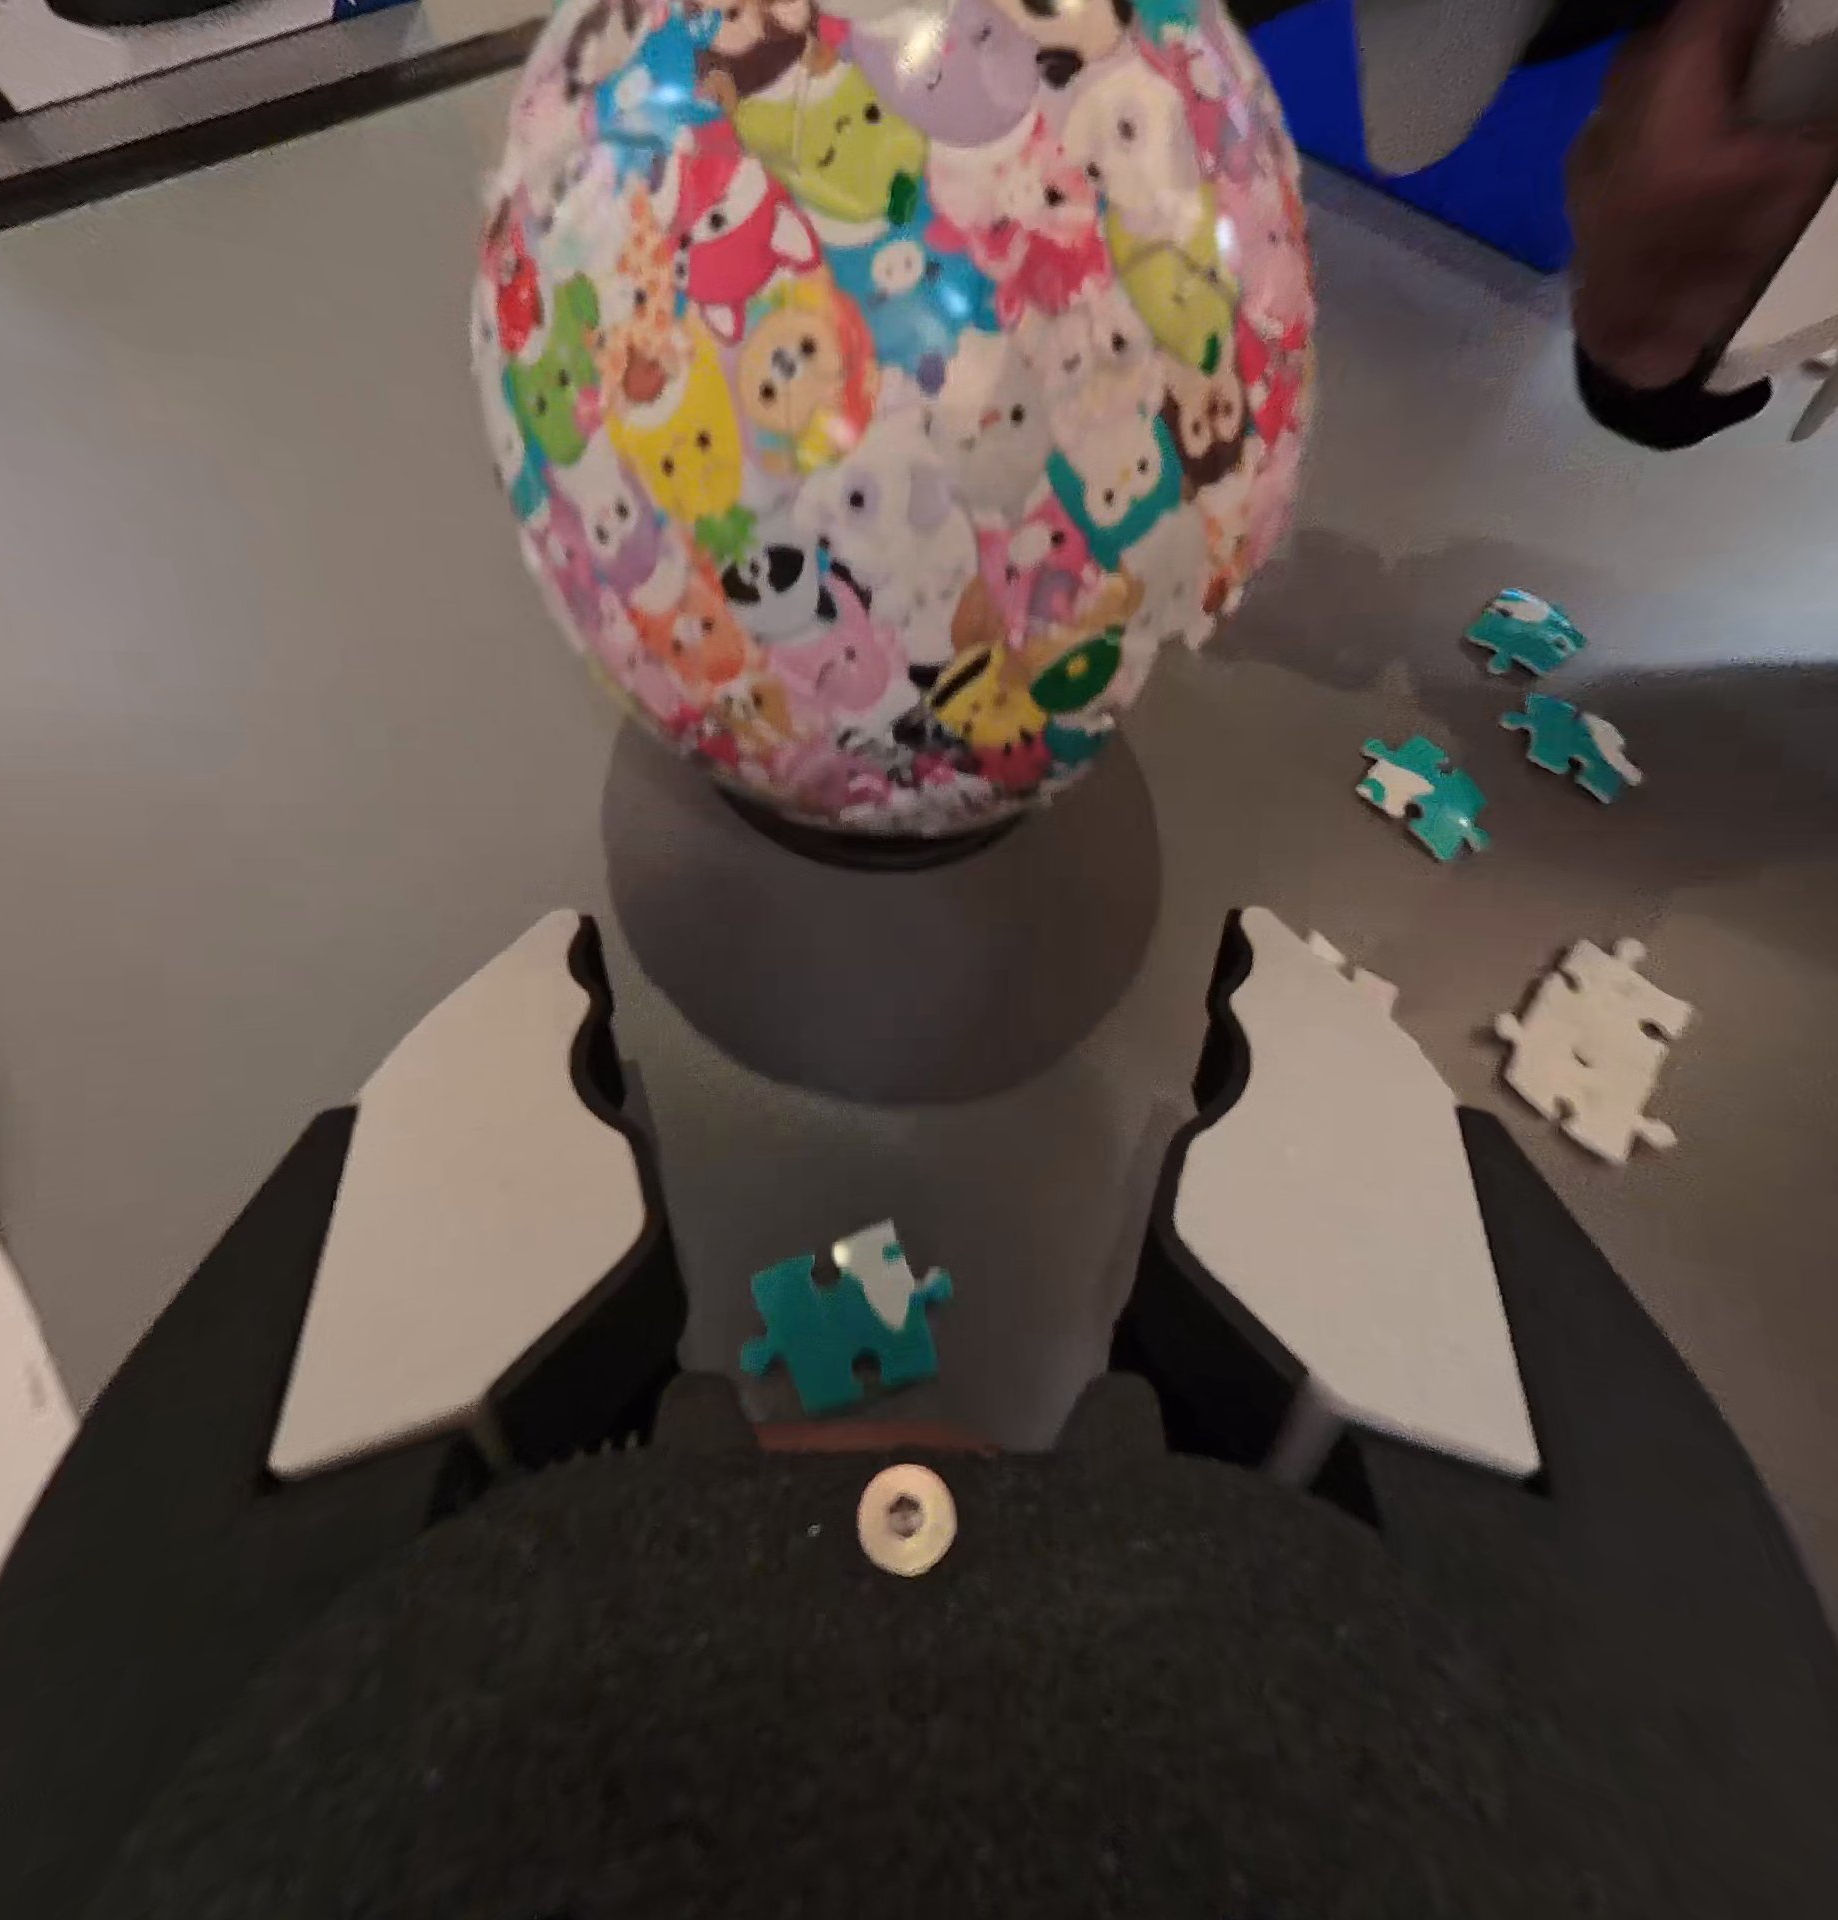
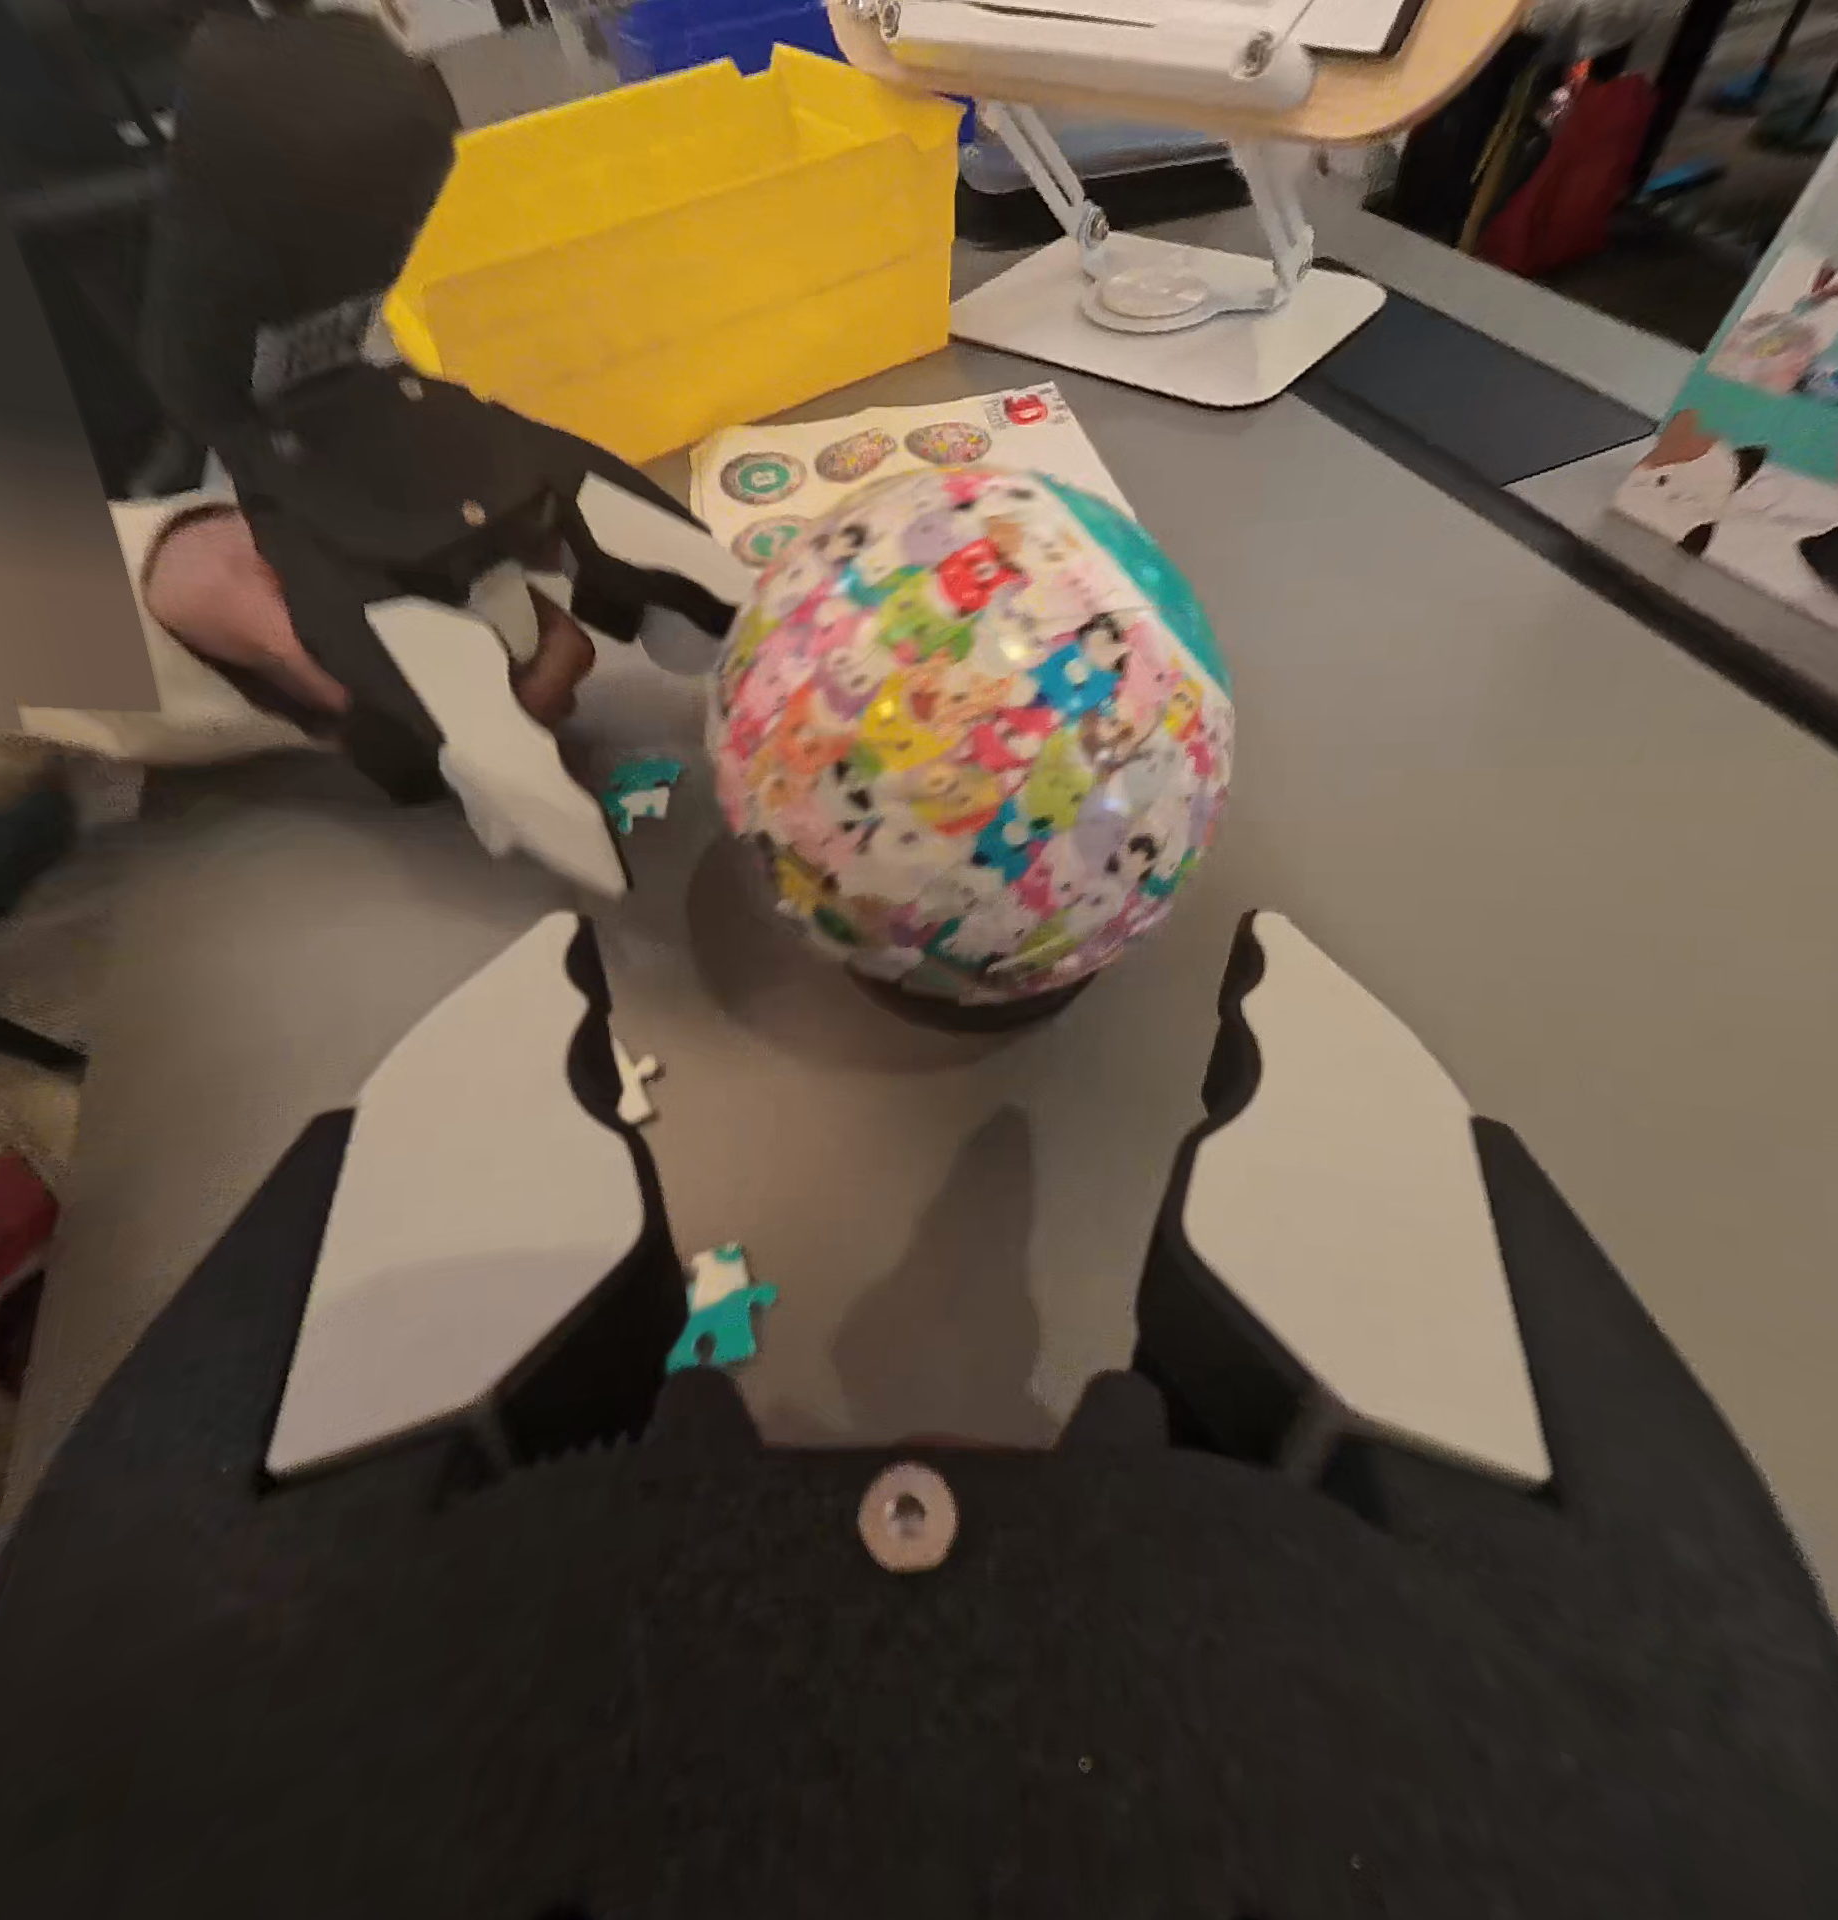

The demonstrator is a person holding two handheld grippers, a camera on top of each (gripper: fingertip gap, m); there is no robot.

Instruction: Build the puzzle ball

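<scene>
Your left tongs [image 1: 899,997] hang spread and empty over the grey worktop [image 1: 219,623], a teal piece [image 1: 842,1320] lying between their fingers. Ahead, the puzzle ball [image 1: 894,416] sits on its dark stand [image 1: 884,966], and by my judgement it is nearly whole. To the right, three teal pieces [image 1: 1528,717] and a white face-down cluster [image 1: 1590,1049] lie loose, so some fitting is left. Your right tongs [image 2: 910,997] are spread too, pinching nothing, above another teal piece [image 2: 723,1314].
</scene>
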